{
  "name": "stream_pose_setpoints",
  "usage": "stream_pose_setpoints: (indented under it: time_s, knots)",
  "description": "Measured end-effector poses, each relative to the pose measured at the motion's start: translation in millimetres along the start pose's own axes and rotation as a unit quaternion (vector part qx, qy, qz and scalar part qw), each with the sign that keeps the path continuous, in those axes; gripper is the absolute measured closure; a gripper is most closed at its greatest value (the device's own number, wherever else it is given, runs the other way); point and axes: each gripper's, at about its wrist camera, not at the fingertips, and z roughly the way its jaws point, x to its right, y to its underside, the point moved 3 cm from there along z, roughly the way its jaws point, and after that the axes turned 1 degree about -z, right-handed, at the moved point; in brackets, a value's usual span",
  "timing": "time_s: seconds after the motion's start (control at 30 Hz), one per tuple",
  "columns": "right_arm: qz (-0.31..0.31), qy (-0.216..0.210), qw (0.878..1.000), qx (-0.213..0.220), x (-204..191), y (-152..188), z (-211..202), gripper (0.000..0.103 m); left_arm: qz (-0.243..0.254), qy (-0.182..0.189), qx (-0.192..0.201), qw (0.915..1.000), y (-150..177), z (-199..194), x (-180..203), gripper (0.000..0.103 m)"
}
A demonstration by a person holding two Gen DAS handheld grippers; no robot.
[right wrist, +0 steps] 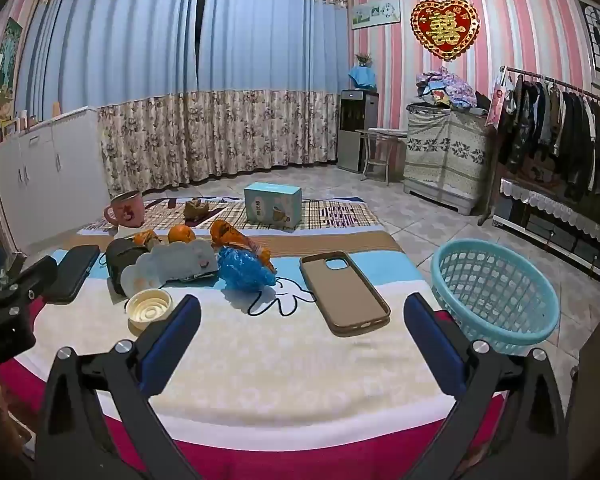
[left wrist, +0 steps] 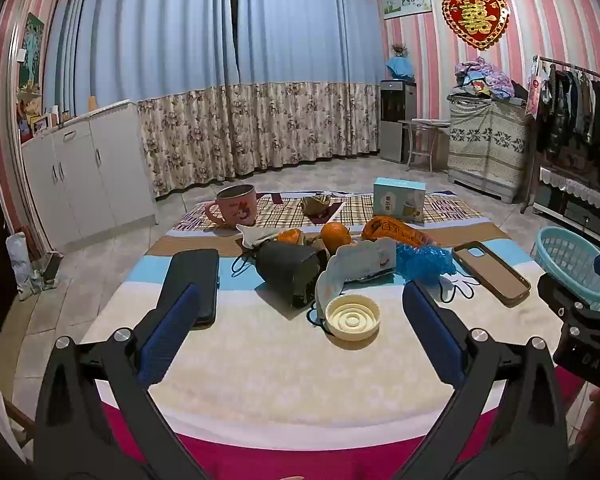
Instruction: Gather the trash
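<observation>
Both grippers, left gripper (left wrist: 300,316) and right gripper (right wrist: 302,320), gape empty at the bed's (right wrist: 260,368) near edge. Blue wrapper (right wrist: 244,270) lies mid-bed; pinch it low, carry to basket (right wrist: 496,292) off the right edge.

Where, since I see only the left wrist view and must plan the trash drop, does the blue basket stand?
Observer: The right wrist view shows the blue basket whole, just off the right edge of the blanket, over tiled floor.
Operator: Anything in it?
Observer: Nothing that I can see; the inside shows bare mesh.
Operator: Is the right hand-held gripper free?
Observer: Yes. The right hand-held gripper is open with nothing between its fingers, and the brown phone case lies just ahead of it.
</observation>
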Motion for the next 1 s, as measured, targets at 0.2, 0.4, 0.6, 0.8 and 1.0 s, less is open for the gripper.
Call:
stream_pose_setpoints:
  time_s: [0.2,0.4,0.6,0.8,1.0]
  knots:
    - [0.007,0.001,1.0,0.001,3.0,-1.7,-1.9,0.004,-0.001,0.0,-0.002,1.0,0.2,-0.1,0.8,0.005]
    - [0.004,0.0,1.0,0.008,9.3,-2.7,-5.8,0.004,-0.004,0.001,-0.004,1.0,0.8,5.5,1.9,0.005]
    - [0.0,0.004,1.0,0.011,4.4,-2.9,-10.7,0.004,-0.006,0.0,-0.003,1.0,1.2,5.9,-1.8,0.005]
    - [0.0,0.005,1.0,0.01,5.2,-2.4,-10.6,0.004,-0.008,0.0,-0.004,1.0,-0.2,4.6,-5.2,0.005]
    - [0.0,0.008,1.0,0.01,4.3,-1.4,-9.8,0.004,-0.009,-0.003,-0.004,0.9999,-0.6,1.9,-7.1,0.005]
